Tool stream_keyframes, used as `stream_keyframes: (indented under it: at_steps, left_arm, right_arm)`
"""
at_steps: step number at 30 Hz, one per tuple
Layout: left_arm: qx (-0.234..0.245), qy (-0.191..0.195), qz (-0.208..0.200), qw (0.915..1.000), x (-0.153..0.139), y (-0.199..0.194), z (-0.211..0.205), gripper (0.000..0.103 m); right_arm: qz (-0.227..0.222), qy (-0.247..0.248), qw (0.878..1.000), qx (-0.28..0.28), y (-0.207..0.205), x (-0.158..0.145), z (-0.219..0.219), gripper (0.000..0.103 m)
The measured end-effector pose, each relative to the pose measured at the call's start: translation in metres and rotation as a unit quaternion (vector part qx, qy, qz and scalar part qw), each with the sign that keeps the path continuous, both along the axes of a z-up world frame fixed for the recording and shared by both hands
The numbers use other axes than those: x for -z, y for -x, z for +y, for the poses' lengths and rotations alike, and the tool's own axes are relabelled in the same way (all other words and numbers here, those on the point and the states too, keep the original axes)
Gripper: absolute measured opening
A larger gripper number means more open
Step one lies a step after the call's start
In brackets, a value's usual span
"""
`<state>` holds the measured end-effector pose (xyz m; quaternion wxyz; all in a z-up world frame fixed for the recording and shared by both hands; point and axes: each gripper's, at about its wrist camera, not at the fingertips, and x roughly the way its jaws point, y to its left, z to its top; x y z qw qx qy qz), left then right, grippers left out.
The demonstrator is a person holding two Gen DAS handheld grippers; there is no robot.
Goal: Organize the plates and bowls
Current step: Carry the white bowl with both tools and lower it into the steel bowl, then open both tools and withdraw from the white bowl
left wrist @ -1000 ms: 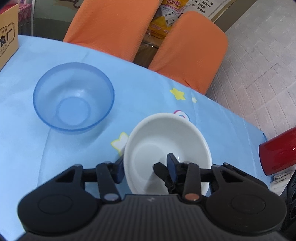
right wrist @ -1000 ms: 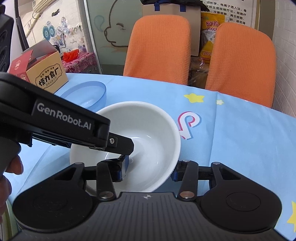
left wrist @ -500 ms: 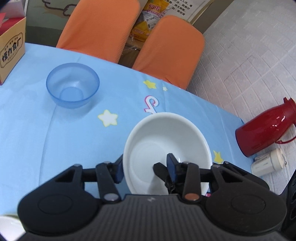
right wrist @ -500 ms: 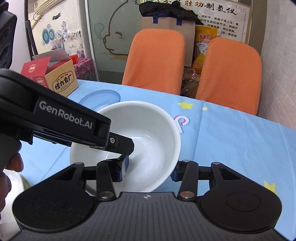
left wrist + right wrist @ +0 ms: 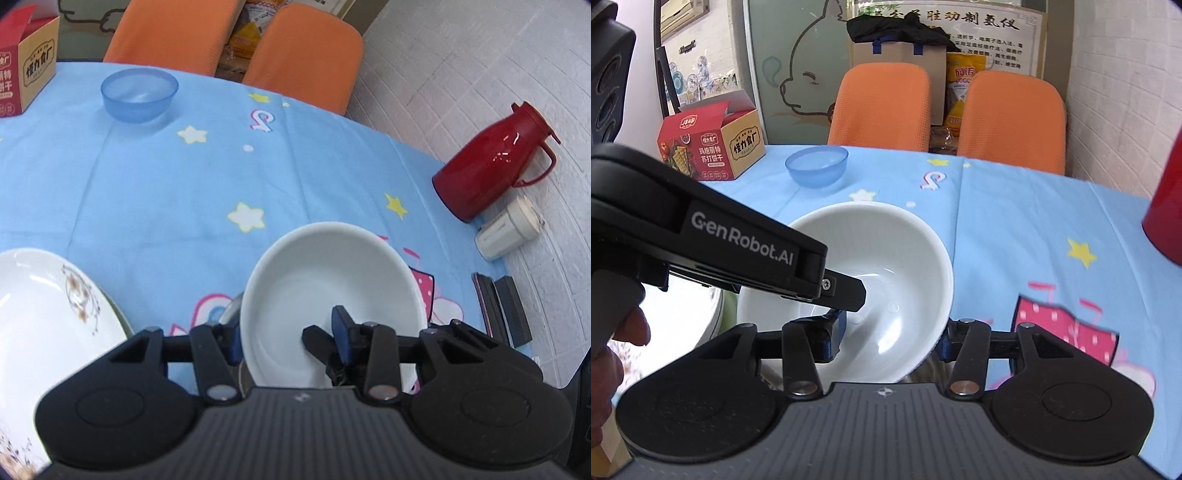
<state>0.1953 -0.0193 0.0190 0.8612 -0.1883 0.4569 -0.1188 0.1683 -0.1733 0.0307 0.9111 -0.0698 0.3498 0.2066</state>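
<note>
From the left wrist view, my left claw (image 5: 286, 341) is clamped on the near wall of the white bowl (image 5: 332, 280), one finger outside the rim and one inside. The bowl hangs tilted above the blue tabletop (image 5: 166, 192), not resting on it. A flowered plate (image 5: 44, 314) lies just beside it on the left, with a green edge showing under its rim. I judge the main risk is the bowl slipping: its glazed wall is smooth and the grip covers only a small patch of rim, so a quick swing could twist it loose. Lowering it carelessly could also knock its edge against the plate. A blue bowl (image 5: 139, 94) stands well apart at the far side, near a cardboard box (image 5: 26, 74). A red flask (image 5: 491, 166) and a white cup (image 5: 506, 229) stand on the floor off the right edge, clear of my path.

From the right wrist view, my right claw (image 5: 890, 341) pinches the same bowl across its right wall, one finger inside, one outside. The left claw's body crosses the frame and hides the bowl's left side. With both claws holding one bowl, I judge that uneven motion between them could wrench it free. Two orange chairs (image 5: 882, 103) stand beyond the tabletop.
</note>
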Motion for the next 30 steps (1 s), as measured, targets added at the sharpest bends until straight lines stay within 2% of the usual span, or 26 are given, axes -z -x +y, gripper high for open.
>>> stream_keyframes:
  at_steps: [8,12,15,16,17,21,24,27,30]
  left_arm:
    - [0.004,-0.003,0.012,0.9999,0.021,0.016,-0.004,0.039]
    - [0.010,-0.007,0.001,0.9999,0.023,0.017,-0.004,0.039]
    - [0.016,0.002,-0.008,0.9998,0.023,0.018,-0.002,0.051]
    - [0.018,0.008,-0.014,0.9997,0.022,0.019,-0.001,0.066]
    - [0.015,0.011,-0.021,0.9996,0.020,0.021,0.001,0.072]
    - [0.014,0.019,-0.054,0.9983,0.009,0.029,0.010,0.073]
    - [0.005,0.022,-0.076,0.9969,-0.001,0.036,0.019,0.075]
    - [-0.004,0.012,-0.092,0.9957,-0.008,0.041,0.027,0.076]
    - [-0.013,-0.007,-0.106,0.9943,-0.015,0.041,0.037,0.077]
  right_arm:
    - [-0.005,-0.005,1.000,0.017,0.025,0.022,0.000,0.088]
    - [-0.011,-0.015,1.000,0.021,0.029,0.032,0.000,0.088]
    - [-0.017,-0.028,0.999,0.029,0.029,0.034,-0.005,0.091]
    - [-0.019,-0.033,0.999,0.033,0.029,0.034,-0.007,0.095]
    - [-0.022,-0.039,0.998,0.037,0.031,0.034,-0.009,0.095]
    - [-0.028,-0.075,0.995,0.051,0.043,0.031,-0.020,0.103]
    - [-0.050,-0.095,0.992,0.069,0.057,0.024,-0.025,0.103]
    - [-0.078,-0.106,0.986,0.100,0.075,0.020,-0.035,0.103]
    - [-0.083,-0.119,0.983,0.115,0.085,0.019,-0.042,0.103]
